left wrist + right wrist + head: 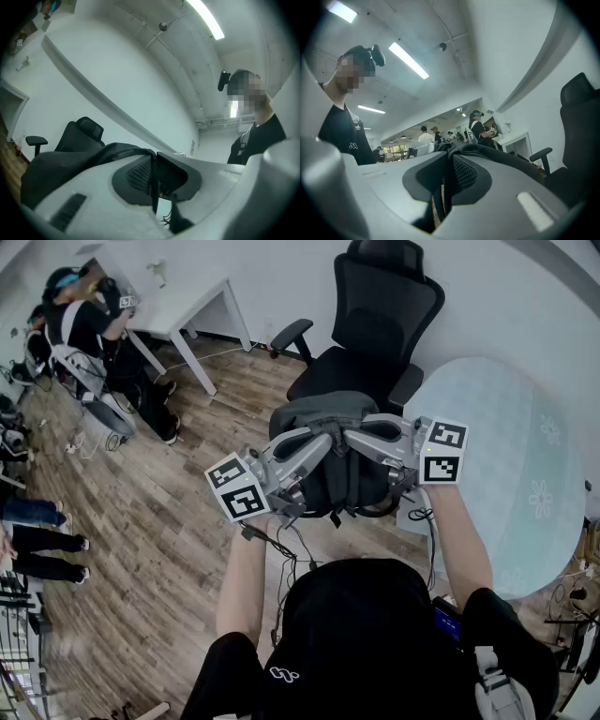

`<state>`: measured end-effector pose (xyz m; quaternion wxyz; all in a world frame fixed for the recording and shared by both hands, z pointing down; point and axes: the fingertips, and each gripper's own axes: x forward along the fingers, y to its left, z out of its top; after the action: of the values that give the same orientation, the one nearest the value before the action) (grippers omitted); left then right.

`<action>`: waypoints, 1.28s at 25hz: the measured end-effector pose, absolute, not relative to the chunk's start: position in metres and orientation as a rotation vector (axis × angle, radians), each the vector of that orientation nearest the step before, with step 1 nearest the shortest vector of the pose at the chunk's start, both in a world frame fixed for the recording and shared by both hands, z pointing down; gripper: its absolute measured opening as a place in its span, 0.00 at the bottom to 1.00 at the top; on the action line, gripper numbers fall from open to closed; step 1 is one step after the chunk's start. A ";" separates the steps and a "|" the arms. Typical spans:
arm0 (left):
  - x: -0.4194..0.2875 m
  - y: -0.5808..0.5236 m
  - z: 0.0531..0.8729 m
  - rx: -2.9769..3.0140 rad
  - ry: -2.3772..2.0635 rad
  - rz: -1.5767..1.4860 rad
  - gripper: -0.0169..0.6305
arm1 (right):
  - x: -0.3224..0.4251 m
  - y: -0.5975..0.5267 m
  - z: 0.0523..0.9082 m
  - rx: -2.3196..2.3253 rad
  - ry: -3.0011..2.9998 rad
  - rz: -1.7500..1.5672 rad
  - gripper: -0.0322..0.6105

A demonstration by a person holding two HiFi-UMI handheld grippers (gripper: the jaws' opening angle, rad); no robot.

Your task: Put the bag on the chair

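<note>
**Bag lifted, not yet on the chair**

You have the bag [330, 474] up in the air at the middle of the head view, carried between both grippers. The chair [375, 324] stands just beyond it, in the upper middle of the frame, and its seat is partly hidden behind the bag. The pick-up looks done. What is left is to carry the bag forward over the seat, lower it and let go.

Your left gripper [153, 177] has its jaws almost together, pinched on a thin dark strap or fold at the bag's top. Your right gripper [446, 180] is the same, nearly closed on a dark strip of the bag. Neither is empty.

The bag hangs from its top edge, which faces up towards the head camera, with the body dropping away below towards the wooden floor [178, 521]. Its long axis looks roughly upright, though the steep downward view shortens it. Its width runs left to right across the frame, from one gripper to the other, so it faces the chair broadside
</note>
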<state>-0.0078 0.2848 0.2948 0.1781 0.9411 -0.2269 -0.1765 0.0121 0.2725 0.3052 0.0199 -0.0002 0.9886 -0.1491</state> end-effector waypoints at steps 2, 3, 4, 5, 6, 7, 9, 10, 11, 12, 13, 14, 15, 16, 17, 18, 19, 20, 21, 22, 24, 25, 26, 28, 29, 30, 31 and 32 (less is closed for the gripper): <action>-0.008 0.285 0.295 2.667 -0.643 -0.501 0.08 | 0.012 0.273 0.305 -0.002 3.069 -0.453 0.10; -0.008 0.286 0.295 2.669 -0.642 -0.502 0.08 | 0.012 0.274 0.305 -0.002 3.071 -0.447 0.10; -0.008 0.286 0.295 2.670 -0.640 -0.503 0.08 | 0.012 0.274 0.305 -0.001 3.073 -0.442 0.10; -0.008 0.286 0.295 2.671 -0.636 -0.504 0.08 | 0.012 0.274 0.306 -0.001 3.074 -0.437 0.10; -0.008 0.286 0.295 2.672 -0.633 -0.503 0.08 | 0.012 0.275 0.306 -0.003 3.076 -0.433 0.10; -0.008 0.286 0.296 2.672 -0.630 -0.503 0.08 | 0.013 0.274 0.307 -0.007 3.077 -0.433 0.10; -0.008 0.285 0.297 2.672 -0.621 -0.507 0.08 | 0.012 0.273 0.308 -0.018 3.079 -0.445 0.10; -0.008 0.285 0.297 2.673 -0.615 -0.511 0.08 | 0.012 0.273 0.308 -0.020 3.081 -0.455 0.10; -0.008 0.285 0.297 2.674 -0.606 -0.516 0.08 | 0.012 0.272 0.308 -0.021 3.082 -0.463 0.11; -0.008 0.285 0.297 2.677 -0.596 -0.521 0.08 | 0.012 0.272 0.308 -0.024 3.085 -0.468 0.11; -0.008 0.284 0.296 2.680 -0.586 -0.525 0.08 | 0.012 0.272 0.308 -0.032 3.089 -0.472 0.11; -0.009 0.283 0.297 2.681 -0.578 -0.528 0.08 | 0.011 0.271 0.308 -0.042 3.093 -0.475 0.11; -0.009 0.282 0.297 2.681 -0.571 -0.530 0.08 | 0.011 0.270 0.309 -0.054 3.099 -0.479 0.11; -0.010 0.281 0.297 2.679 -0.566 -0.532 0.08 | 0.010 0.269 0.310 -0.065 3.105 -0.483 0.11; -0.010 0.280 0.299 2.676 -0.561 -0.531 0.08 | 0.010 0.269 0.311 -0.073 3.111 -0.487 0.11; -0.009 0.280 0.300 2.674 -0.557 -0.529 0.08 | 0.010 0.269 0.312 -0.079 3.116 -0.489 0.11; -0.009 0.280 0.301 2.675 -0.554 -0.525 0.08 | 0.010 0.269 0.313 -0.084 3.121 -0.488 0.11; -0.010 0.280 0.301 2.678 -0.552 -0.521 0.08 | 0.010 0.269 0.313 -0.089 3.126 -0.482 0.11; -0.011 0.279 0.301 2.683 -0.551 -0.518 0.08 | 0.009 0.268 0.313 -0.093 3.130 -0.471 0.11; -0.012 0.279 0.301 2.689 -0.549 -0.517 0.08 | 0.008 0.268 0.312 -0.097 3.134 -0.457 0.11; -0.015 0.276 0.300 2.696 -0.542 -0.525 0.08 | 0.005 0.265 0.310 -0.108 3.136 -0.426 0.11; -0.016 0.273 0.300 2.697 -0.538 -0.529 0.08 | 0.004 0.262 0.310 -0.112 3.133 -0.415 0.11; -0.016 0.270 0.300 2.698 -0.535 -0.530 0.08 | 0.005 0.260 0.311 -0.114 3.130 -0.410 0.11; -0.014 0.264 0.303 2.702 -0.534 -0.525 0.08 | 0.006 0.254 0.314 -0.107 3.125 -0.406 0.11; -0.014 0.261 0.305 2.705 -0.535 -0.521 0.08 | 0.007 0.250 0.316 -0.098 3.122 -0.404 0.11; -0.014 0.255 0.307 2.707 -0.537 -0.519 0.08 | 0.006 0.245 0.318 -0.090 3.120 -0.400 0.11; -0.017 0.247 0.308 2.707 -0.541 -0.517 0.08 | 0.004 0.236 0.319 -0.084 3.118 -0.395 0.11; -0.021 0.235 0.310 2.703 -0.548 -0.516 0.08 | -0.001 0.224 0.320 -0.079 3.117 -0.393 0.11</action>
<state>-0.0213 0.2345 0.3100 0.1670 0.9499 -0.1925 -0.1812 -0.0008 0.2237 0.3204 -0.0003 -0.0251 0.9918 -0.1249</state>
